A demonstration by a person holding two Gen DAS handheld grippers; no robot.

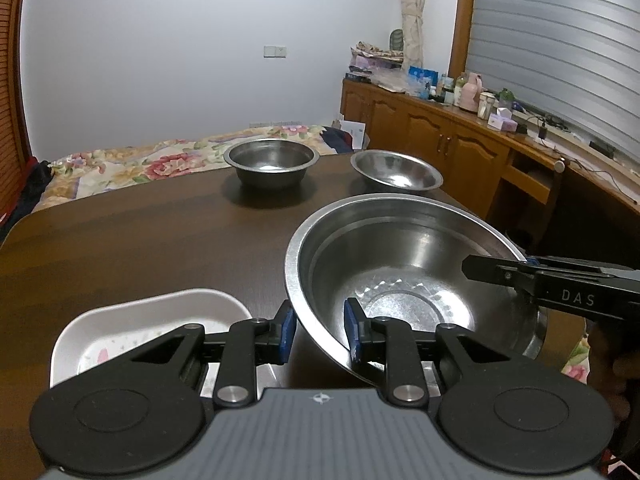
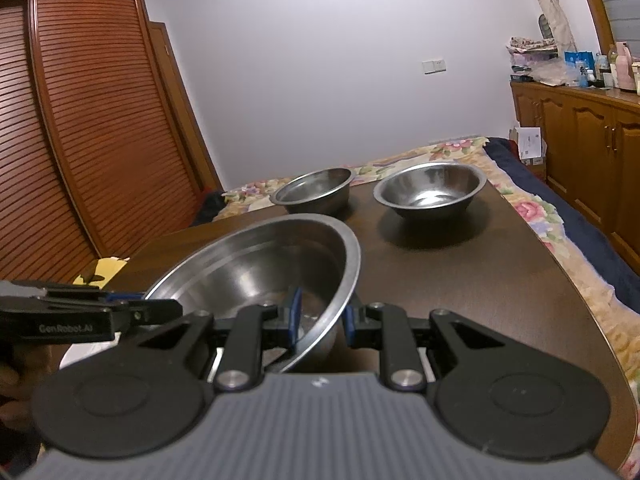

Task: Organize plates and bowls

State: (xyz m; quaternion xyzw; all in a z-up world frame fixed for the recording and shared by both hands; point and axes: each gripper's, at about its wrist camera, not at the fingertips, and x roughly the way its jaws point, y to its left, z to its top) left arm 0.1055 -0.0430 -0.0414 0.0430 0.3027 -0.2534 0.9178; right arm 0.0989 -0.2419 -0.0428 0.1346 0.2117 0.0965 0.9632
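My left gripper [image 1: 320, 330] and right gripper [image 2: 320, 320] straddle opposite rims of the large stainless steel bowl [image 1: 400, 264], jaws not visibly clamped; it tilts above the dark wooden table [image 1: 160, 248], white dish [image 1: 152, 328] just left.

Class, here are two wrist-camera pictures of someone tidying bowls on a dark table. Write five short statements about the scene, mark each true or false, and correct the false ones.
1. Both claws straddle the rim of the large steel bowl: left claw, right claw. True.
2. Two smaller steel bowls, a deeper one and a shallower one, stand at the table's far end. True.
3. Those two bowls are nested. False: they stand side by side, apart.
4. The white dish is stacked inside the large bowl. False: it lies beside it on the wooden table.
5. The large bowl sits level. False: it is tilted.
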